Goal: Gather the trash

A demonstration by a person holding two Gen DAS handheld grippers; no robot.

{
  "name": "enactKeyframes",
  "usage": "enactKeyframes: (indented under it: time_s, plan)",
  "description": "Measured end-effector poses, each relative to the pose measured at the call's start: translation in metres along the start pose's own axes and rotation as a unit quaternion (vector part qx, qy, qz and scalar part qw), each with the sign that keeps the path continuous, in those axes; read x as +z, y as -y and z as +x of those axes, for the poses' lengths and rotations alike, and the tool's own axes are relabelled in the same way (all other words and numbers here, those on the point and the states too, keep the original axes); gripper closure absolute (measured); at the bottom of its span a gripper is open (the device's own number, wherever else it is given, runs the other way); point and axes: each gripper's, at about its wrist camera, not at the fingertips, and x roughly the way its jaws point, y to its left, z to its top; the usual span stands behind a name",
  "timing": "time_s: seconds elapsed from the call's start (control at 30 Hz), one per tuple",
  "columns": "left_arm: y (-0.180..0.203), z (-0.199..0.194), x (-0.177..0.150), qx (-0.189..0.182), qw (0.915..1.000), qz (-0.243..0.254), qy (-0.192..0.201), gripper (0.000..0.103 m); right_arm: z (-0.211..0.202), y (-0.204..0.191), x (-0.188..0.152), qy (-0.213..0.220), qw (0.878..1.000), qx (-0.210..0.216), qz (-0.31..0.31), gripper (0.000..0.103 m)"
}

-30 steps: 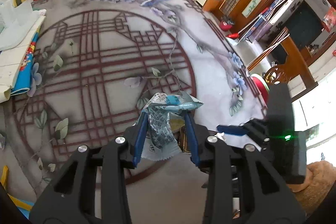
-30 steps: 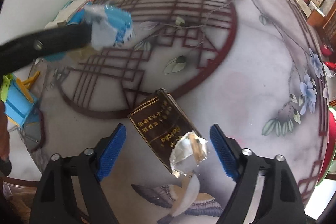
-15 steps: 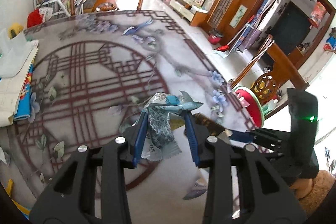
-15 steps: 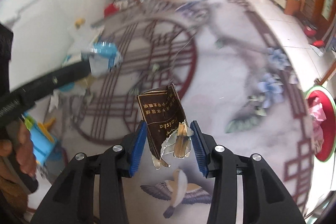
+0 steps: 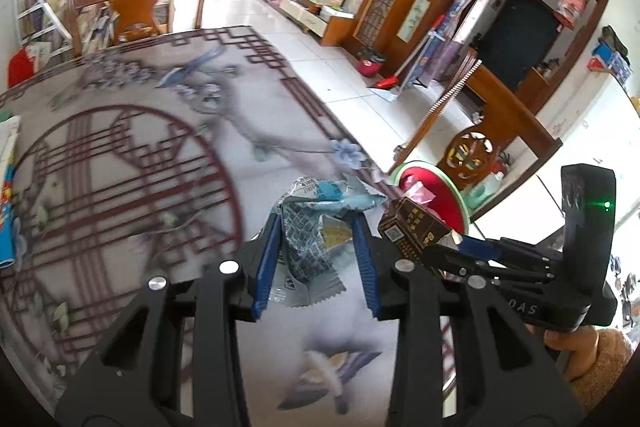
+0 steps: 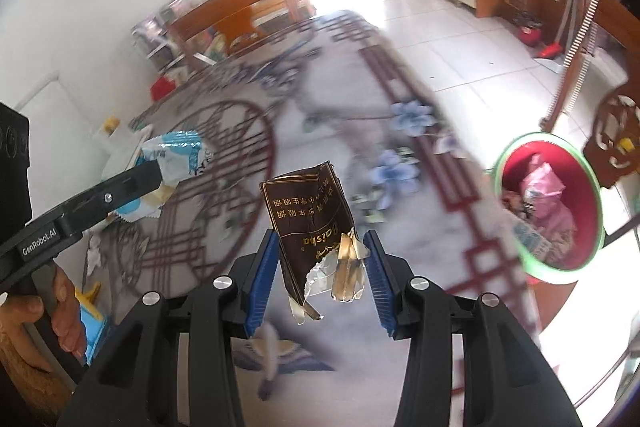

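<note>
My left gripper (image 5: 316, 251) is shut on a crumpled blue and white snack wrapper (image 5: 316, 227) and holds it above the patterned table (image 5: 120, 167). My right gripper (image 6: 320, 267) is shut on a torn dark brown cigarette pack (image 6: 310, 215) with foil hanging from it, also above the table. The pack shows in the left wrist view (image 5: 412, 231), just right of my left gripper. The wrapper shows in the right wrist view (image 6: 180, 155) at the left. A red bin with a green rim (image 6: 548, 203) holding trash stands on the floor past the table's right edge; it also shows in the left wrist view (image 5: 436, 195).
Books and paper lie at the table's left edge (image 5: 8, 187). A wooden chair (image 5: 136, 3) stands at the far end. A carved wooden chair (image 5: 476, 155) stands behind the bin. The table edge (image 6: 480, 227) runs between the grippers and the bin.
Both grippers have lifted and swung right toward the bin. The right gripper closed on the cigarette pack and raised it off the table. The left still holds the wrapper.
</note>
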Motion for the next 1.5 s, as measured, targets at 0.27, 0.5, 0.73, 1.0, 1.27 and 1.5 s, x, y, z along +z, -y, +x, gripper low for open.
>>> enactKeyframes:
  time_s: [0.27, 0.5, 0.73, 1.0, 1.27, 1.5]
  plan:
    - [0.073, 0.063, 0.021, -0.056, 0.9977, 0.029, -0.025, 0.067, -0.03, 0.084, 0.011, 0.032, 0.997, -0.042, 0.064, 0.061]
    - [0.142, 0.133, 0.04, -0.098, 0.9921, 0.058, -0.053, 0.067, -0.047, 0.18, 0.026, 0.049, 0.986, -0.078, 0.138, 0.061]
    - [0.189, 0.19, 0.057, -0.122, 0.9874, 0.07, -0.072, 0.038, -0.046, 0.241, 0.04, 0.047, 0.981, -0.098, 0.158, 0.051]
    - [0.192, 0.188, 0.073, -0.08, 0.9948, 0.059, -0.019, 0.005, -0.046, 0.266, 0.048, 0.063, 0.977, -0.103, 0.177, 0.029]
    - [0.159, 0.127, 0.084, -0.012, 0.9954, 0.049, 0.081, 0.005, -0.072, 0.213, 0.048, 0.143, 0.975, -0.121, 0.124, 0.009]
    - [0.136, 0.057, 0.08, 0.009, 0.9839, 0.062, 0.167, 0.005, -0.103, 0.142, 0.036, 0.259, 0.949, -0.165, 0.065, 0.007]
